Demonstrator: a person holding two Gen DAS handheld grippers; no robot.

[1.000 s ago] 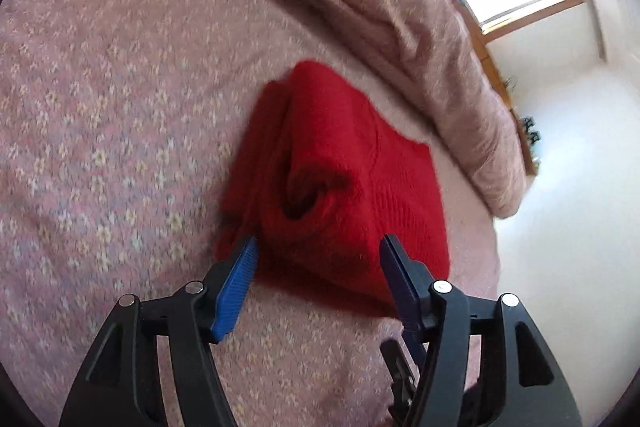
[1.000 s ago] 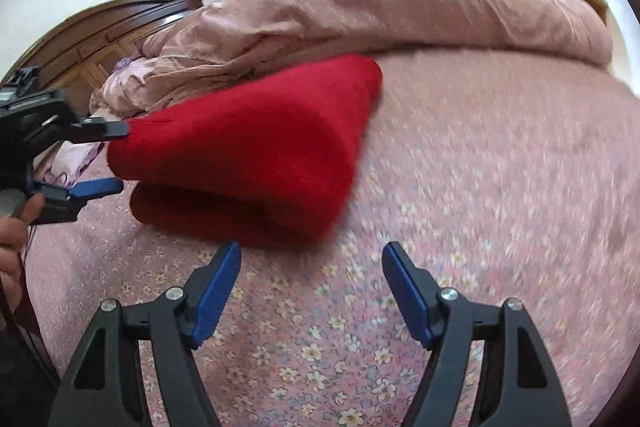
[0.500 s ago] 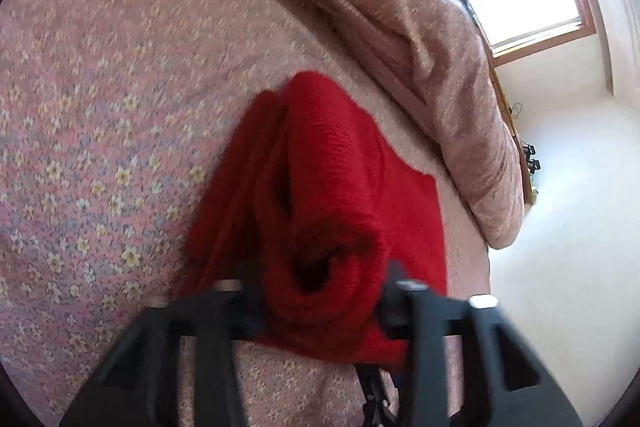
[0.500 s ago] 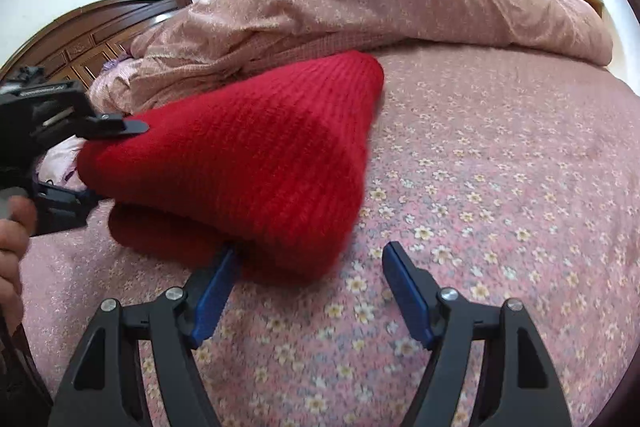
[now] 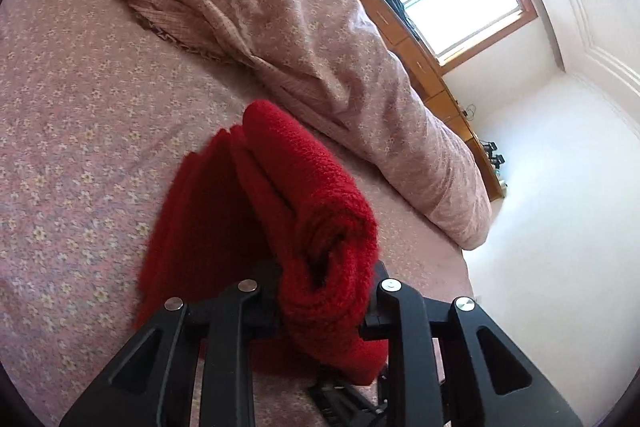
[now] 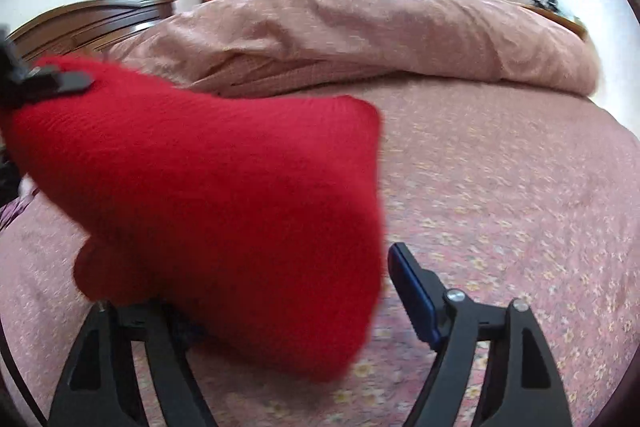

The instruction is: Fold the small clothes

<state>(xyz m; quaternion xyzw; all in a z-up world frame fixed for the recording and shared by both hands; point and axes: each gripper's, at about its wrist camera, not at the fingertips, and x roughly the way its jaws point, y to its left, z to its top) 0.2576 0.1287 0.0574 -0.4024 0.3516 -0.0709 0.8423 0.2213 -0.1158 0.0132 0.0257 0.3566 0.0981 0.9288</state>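
Note:
A folded red knitted garment (image 5: 280, 195) lies on the pink flowered bed sheet (image 5: 72, 115). My left gripper (image 5: 326, 293) is shut on the garment's thick rolled near end, its pads hidden in the knit, and that end is raised. In the right wrist view the garment (image 6: 224, 203) fills the left and centre, tilted up toward the left gripper (image 6: 44, 83) at the far left. My right gripper (image 6: 280, 303) is open, with the garment's near corner between its fingers. Its right blue pad (image 6: 412, 295) is bare; its left pad is hidden behind the knit.
A bunched pink duvet (image 5: 304, 27) lies along the far side of the bed, also in the right wrist view (image 6: 380, 39). A dark wooden headboard (image 6: 92, 23) stands at the left. The bed edge and white floor (image 5: 560, 227) are on the right.
My left gripper moved onto the garment's rolled end, closed on it and lifted it. My right gripper moved in until the garment's near corner sat between its open fingers.

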